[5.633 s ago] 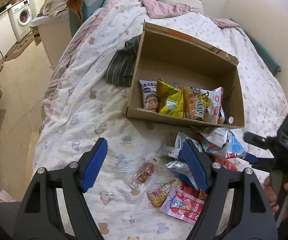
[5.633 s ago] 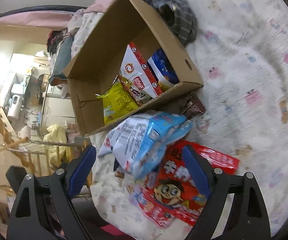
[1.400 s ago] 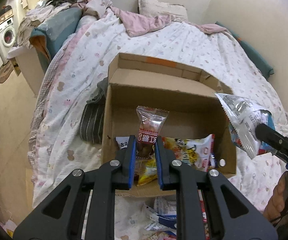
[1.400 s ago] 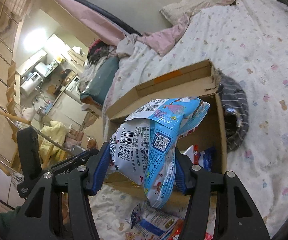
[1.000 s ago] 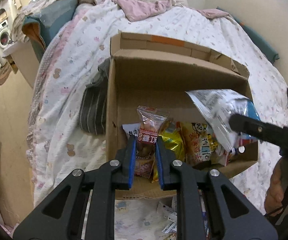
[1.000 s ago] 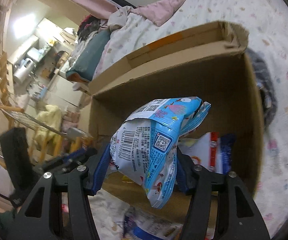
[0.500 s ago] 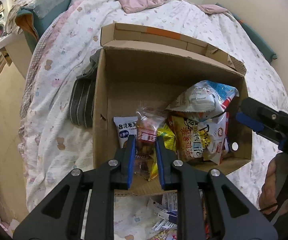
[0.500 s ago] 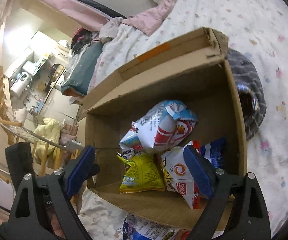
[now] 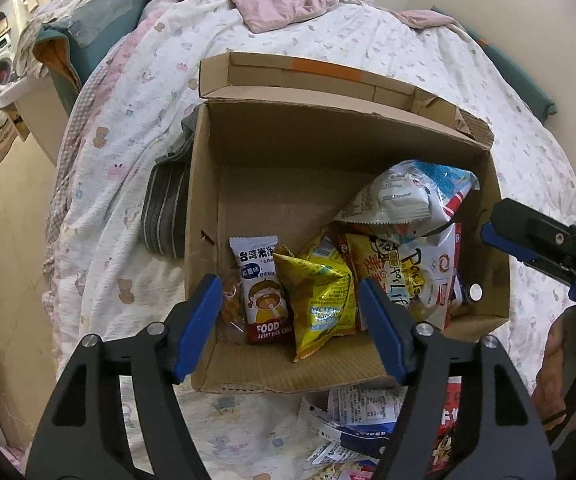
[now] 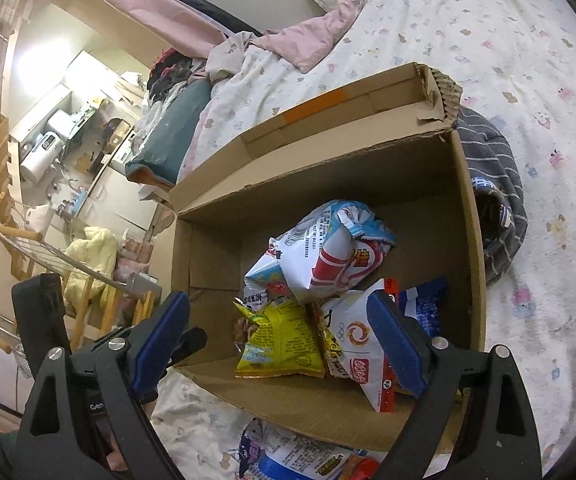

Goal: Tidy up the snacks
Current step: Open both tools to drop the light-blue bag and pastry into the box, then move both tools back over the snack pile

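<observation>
Cardboard fills the middle of my left wrist view: the box [image 9: 340, 184] sits on the bed [image 9: 135, 92] with its flap folded back at the top of the frame. My left gripper [image 9: 292, 320] hangs over the box's near wall at lower centre, its fingers [image 9: 197, 320] opening with nothing pinched between them. Just beyond the left pad lies a small clear snack packet [image 9: 229, 304], pressed against the white rice cake packet [image 9: 261, 292], with the yellow bag [image 9: 320, 292] beside that. The pale blue-and-white bag [image 9: 408, 196] rests on top of the pile at centre right. I judge the risk here is in pulling away: the left pad is close to the clear packet and could drag it, or catch the box's near wall and shift the whole box on the soft bedding. More loose snacks [image 9: 360, 420] lie on the bed at the bottom, below the box, not yet packed.

From my right wrist view, my right gripper [image 10: 283, 340] stands spread wide at the bottom of the frame, holding nothing. The blue-and-white bag [image 10: 320, 248] perches at a tilt on the white bag [image 10: 352, 340] and the yellow bag [image 10: 277, 340]. Perched so loosely, it could slide down if I brush the pile or nudge the box. My right-hand pad overlaps the white bag in the picture; whether it touches, I cannot tell. If it does, lifting away might tug that bag over the low front wall [image 10: 308, 400].
</observation>
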Tool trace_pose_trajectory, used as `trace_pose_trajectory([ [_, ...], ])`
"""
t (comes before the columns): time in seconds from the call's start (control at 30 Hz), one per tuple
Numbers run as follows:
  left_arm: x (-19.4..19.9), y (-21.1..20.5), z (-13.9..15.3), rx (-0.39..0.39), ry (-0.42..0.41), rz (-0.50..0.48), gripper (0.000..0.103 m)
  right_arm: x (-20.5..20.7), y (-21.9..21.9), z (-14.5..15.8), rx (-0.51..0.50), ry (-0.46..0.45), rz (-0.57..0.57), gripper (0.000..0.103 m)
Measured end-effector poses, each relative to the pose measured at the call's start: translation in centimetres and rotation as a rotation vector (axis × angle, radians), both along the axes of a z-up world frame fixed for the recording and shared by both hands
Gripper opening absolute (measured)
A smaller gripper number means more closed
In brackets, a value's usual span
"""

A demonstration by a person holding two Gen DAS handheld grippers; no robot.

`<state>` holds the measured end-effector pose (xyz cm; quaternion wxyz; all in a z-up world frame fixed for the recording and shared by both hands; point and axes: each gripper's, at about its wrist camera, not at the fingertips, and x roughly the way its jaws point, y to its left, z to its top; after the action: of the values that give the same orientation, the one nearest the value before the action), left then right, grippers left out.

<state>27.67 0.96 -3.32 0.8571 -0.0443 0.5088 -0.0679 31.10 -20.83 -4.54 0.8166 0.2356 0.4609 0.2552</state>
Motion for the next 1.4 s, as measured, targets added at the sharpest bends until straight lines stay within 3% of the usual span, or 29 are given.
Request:
trace_pose_trajectory([
  [0.57,-0.7,0.8,1.1,-0.017,-0.039,0.054,0.069,-1.0,-0.5,0.2,-0.043,-0.017,-0.014,0.092],
  [0.63,-1.2,0.7,1.7,-0.011,-0.068,0.054,0.08,-1.4,-0.9,0.6,-0.045,-0.025,-0.024,0.092],
  [0.83,-3.0,0.4,3.5,-0.021,-0.134,0.048,0.083,-3.1,-1.8,2.0,-0.062,-0.065,-0.062,0.092],
  [1.4,-8.4,0.4,4.1,-0.009,-0.12,0.062,0.083,-9.2,-3.9,2.9,-0.094,-0.043,-0.096,0.092],
])
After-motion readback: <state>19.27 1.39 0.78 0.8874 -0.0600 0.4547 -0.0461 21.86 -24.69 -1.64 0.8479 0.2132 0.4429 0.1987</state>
